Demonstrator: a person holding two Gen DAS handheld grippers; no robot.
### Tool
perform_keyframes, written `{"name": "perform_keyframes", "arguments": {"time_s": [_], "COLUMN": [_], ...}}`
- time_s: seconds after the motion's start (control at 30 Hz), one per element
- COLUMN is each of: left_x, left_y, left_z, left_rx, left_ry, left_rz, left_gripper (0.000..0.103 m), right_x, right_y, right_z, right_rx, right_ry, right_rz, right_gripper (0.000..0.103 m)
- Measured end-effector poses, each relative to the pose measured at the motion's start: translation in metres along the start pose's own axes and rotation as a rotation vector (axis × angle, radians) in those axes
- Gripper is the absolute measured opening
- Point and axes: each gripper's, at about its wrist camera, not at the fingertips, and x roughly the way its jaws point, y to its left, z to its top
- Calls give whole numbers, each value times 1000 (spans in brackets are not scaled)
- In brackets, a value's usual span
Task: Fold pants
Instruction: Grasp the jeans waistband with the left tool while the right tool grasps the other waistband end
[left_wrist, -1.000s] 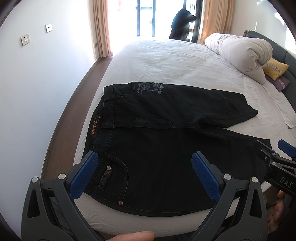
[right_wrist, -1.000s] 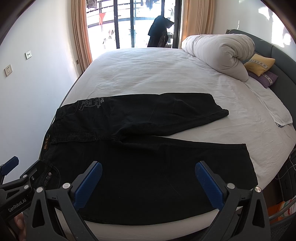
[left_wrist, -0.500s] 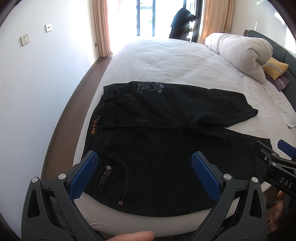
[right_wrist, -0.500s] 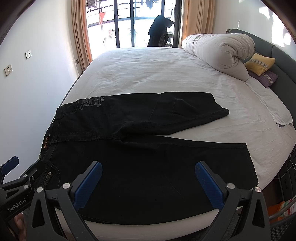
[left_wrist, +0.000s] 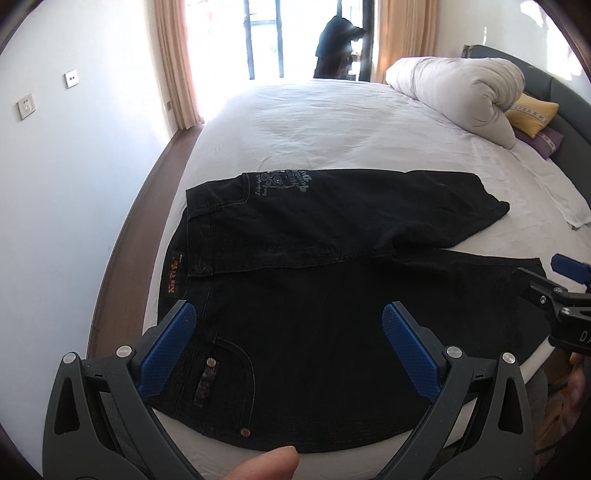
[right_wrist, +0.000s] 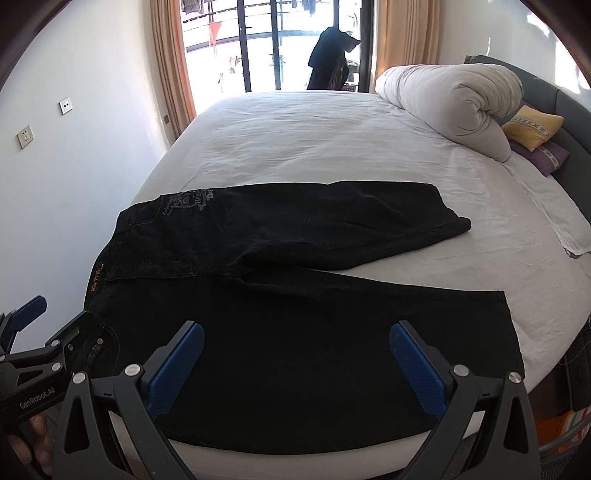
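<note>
Pants (left_wrist: 332, 314) flat on bed (left_wrist: 332, 122), rolled duvet (left_wrist: 461, 92) well apart; left gripper (left_wrist: 288, 347), right gripper (right_wrist: 295, 362) spread, empty.

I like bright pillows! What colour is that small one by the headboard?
Yellow square pillow, best in right wrist view.

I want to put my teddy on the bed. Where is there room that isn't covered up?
The bed has a wide bare sheet between the black pants and the window, up to the rolled duvet. A smaller bare patch lies right of the pants, beside the white towel. The near edge is crowded: pants and both open grippers.
</note>
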Motion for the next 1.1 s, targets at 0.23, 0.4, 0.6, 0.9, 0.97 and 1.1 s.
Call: {"name": "perform_keyframes", "arguments": {"time_s": [0.23, 0.4, 0.6, 0.9, 0.97, 1.1], "left_x": [72, 136, 220, 321, 332, 344], "left_y": [32, 51, 76, 89, 92, 93], "left_z": [67, 121, 185, 203, 204, 206], "left_rx": [98, 231, 359, 469, 473, 496], "left_ry": [49, 112, 195, 402, 427, 451], "left_rz": [-181, -123, -154, -255, -272, -304], "left_gripper": [103, 103, 103, 64, 63, 62], "right_x": [30, 60, 116, 204, 221, 251], "right_y": [-30, -38, -29, -17, -12, -1], "right_z": [38, 81, 131, 190, 198, 207], "right_rx": [-106, -262, -500, -595, -606, -647], "right_ry": [-24, -51, -21, 68, 86, 132], "right_rz": [126, 211, 294, 421, 443, 481], "right_gripper": [103, 103, 100, 94, 91, 86]}}
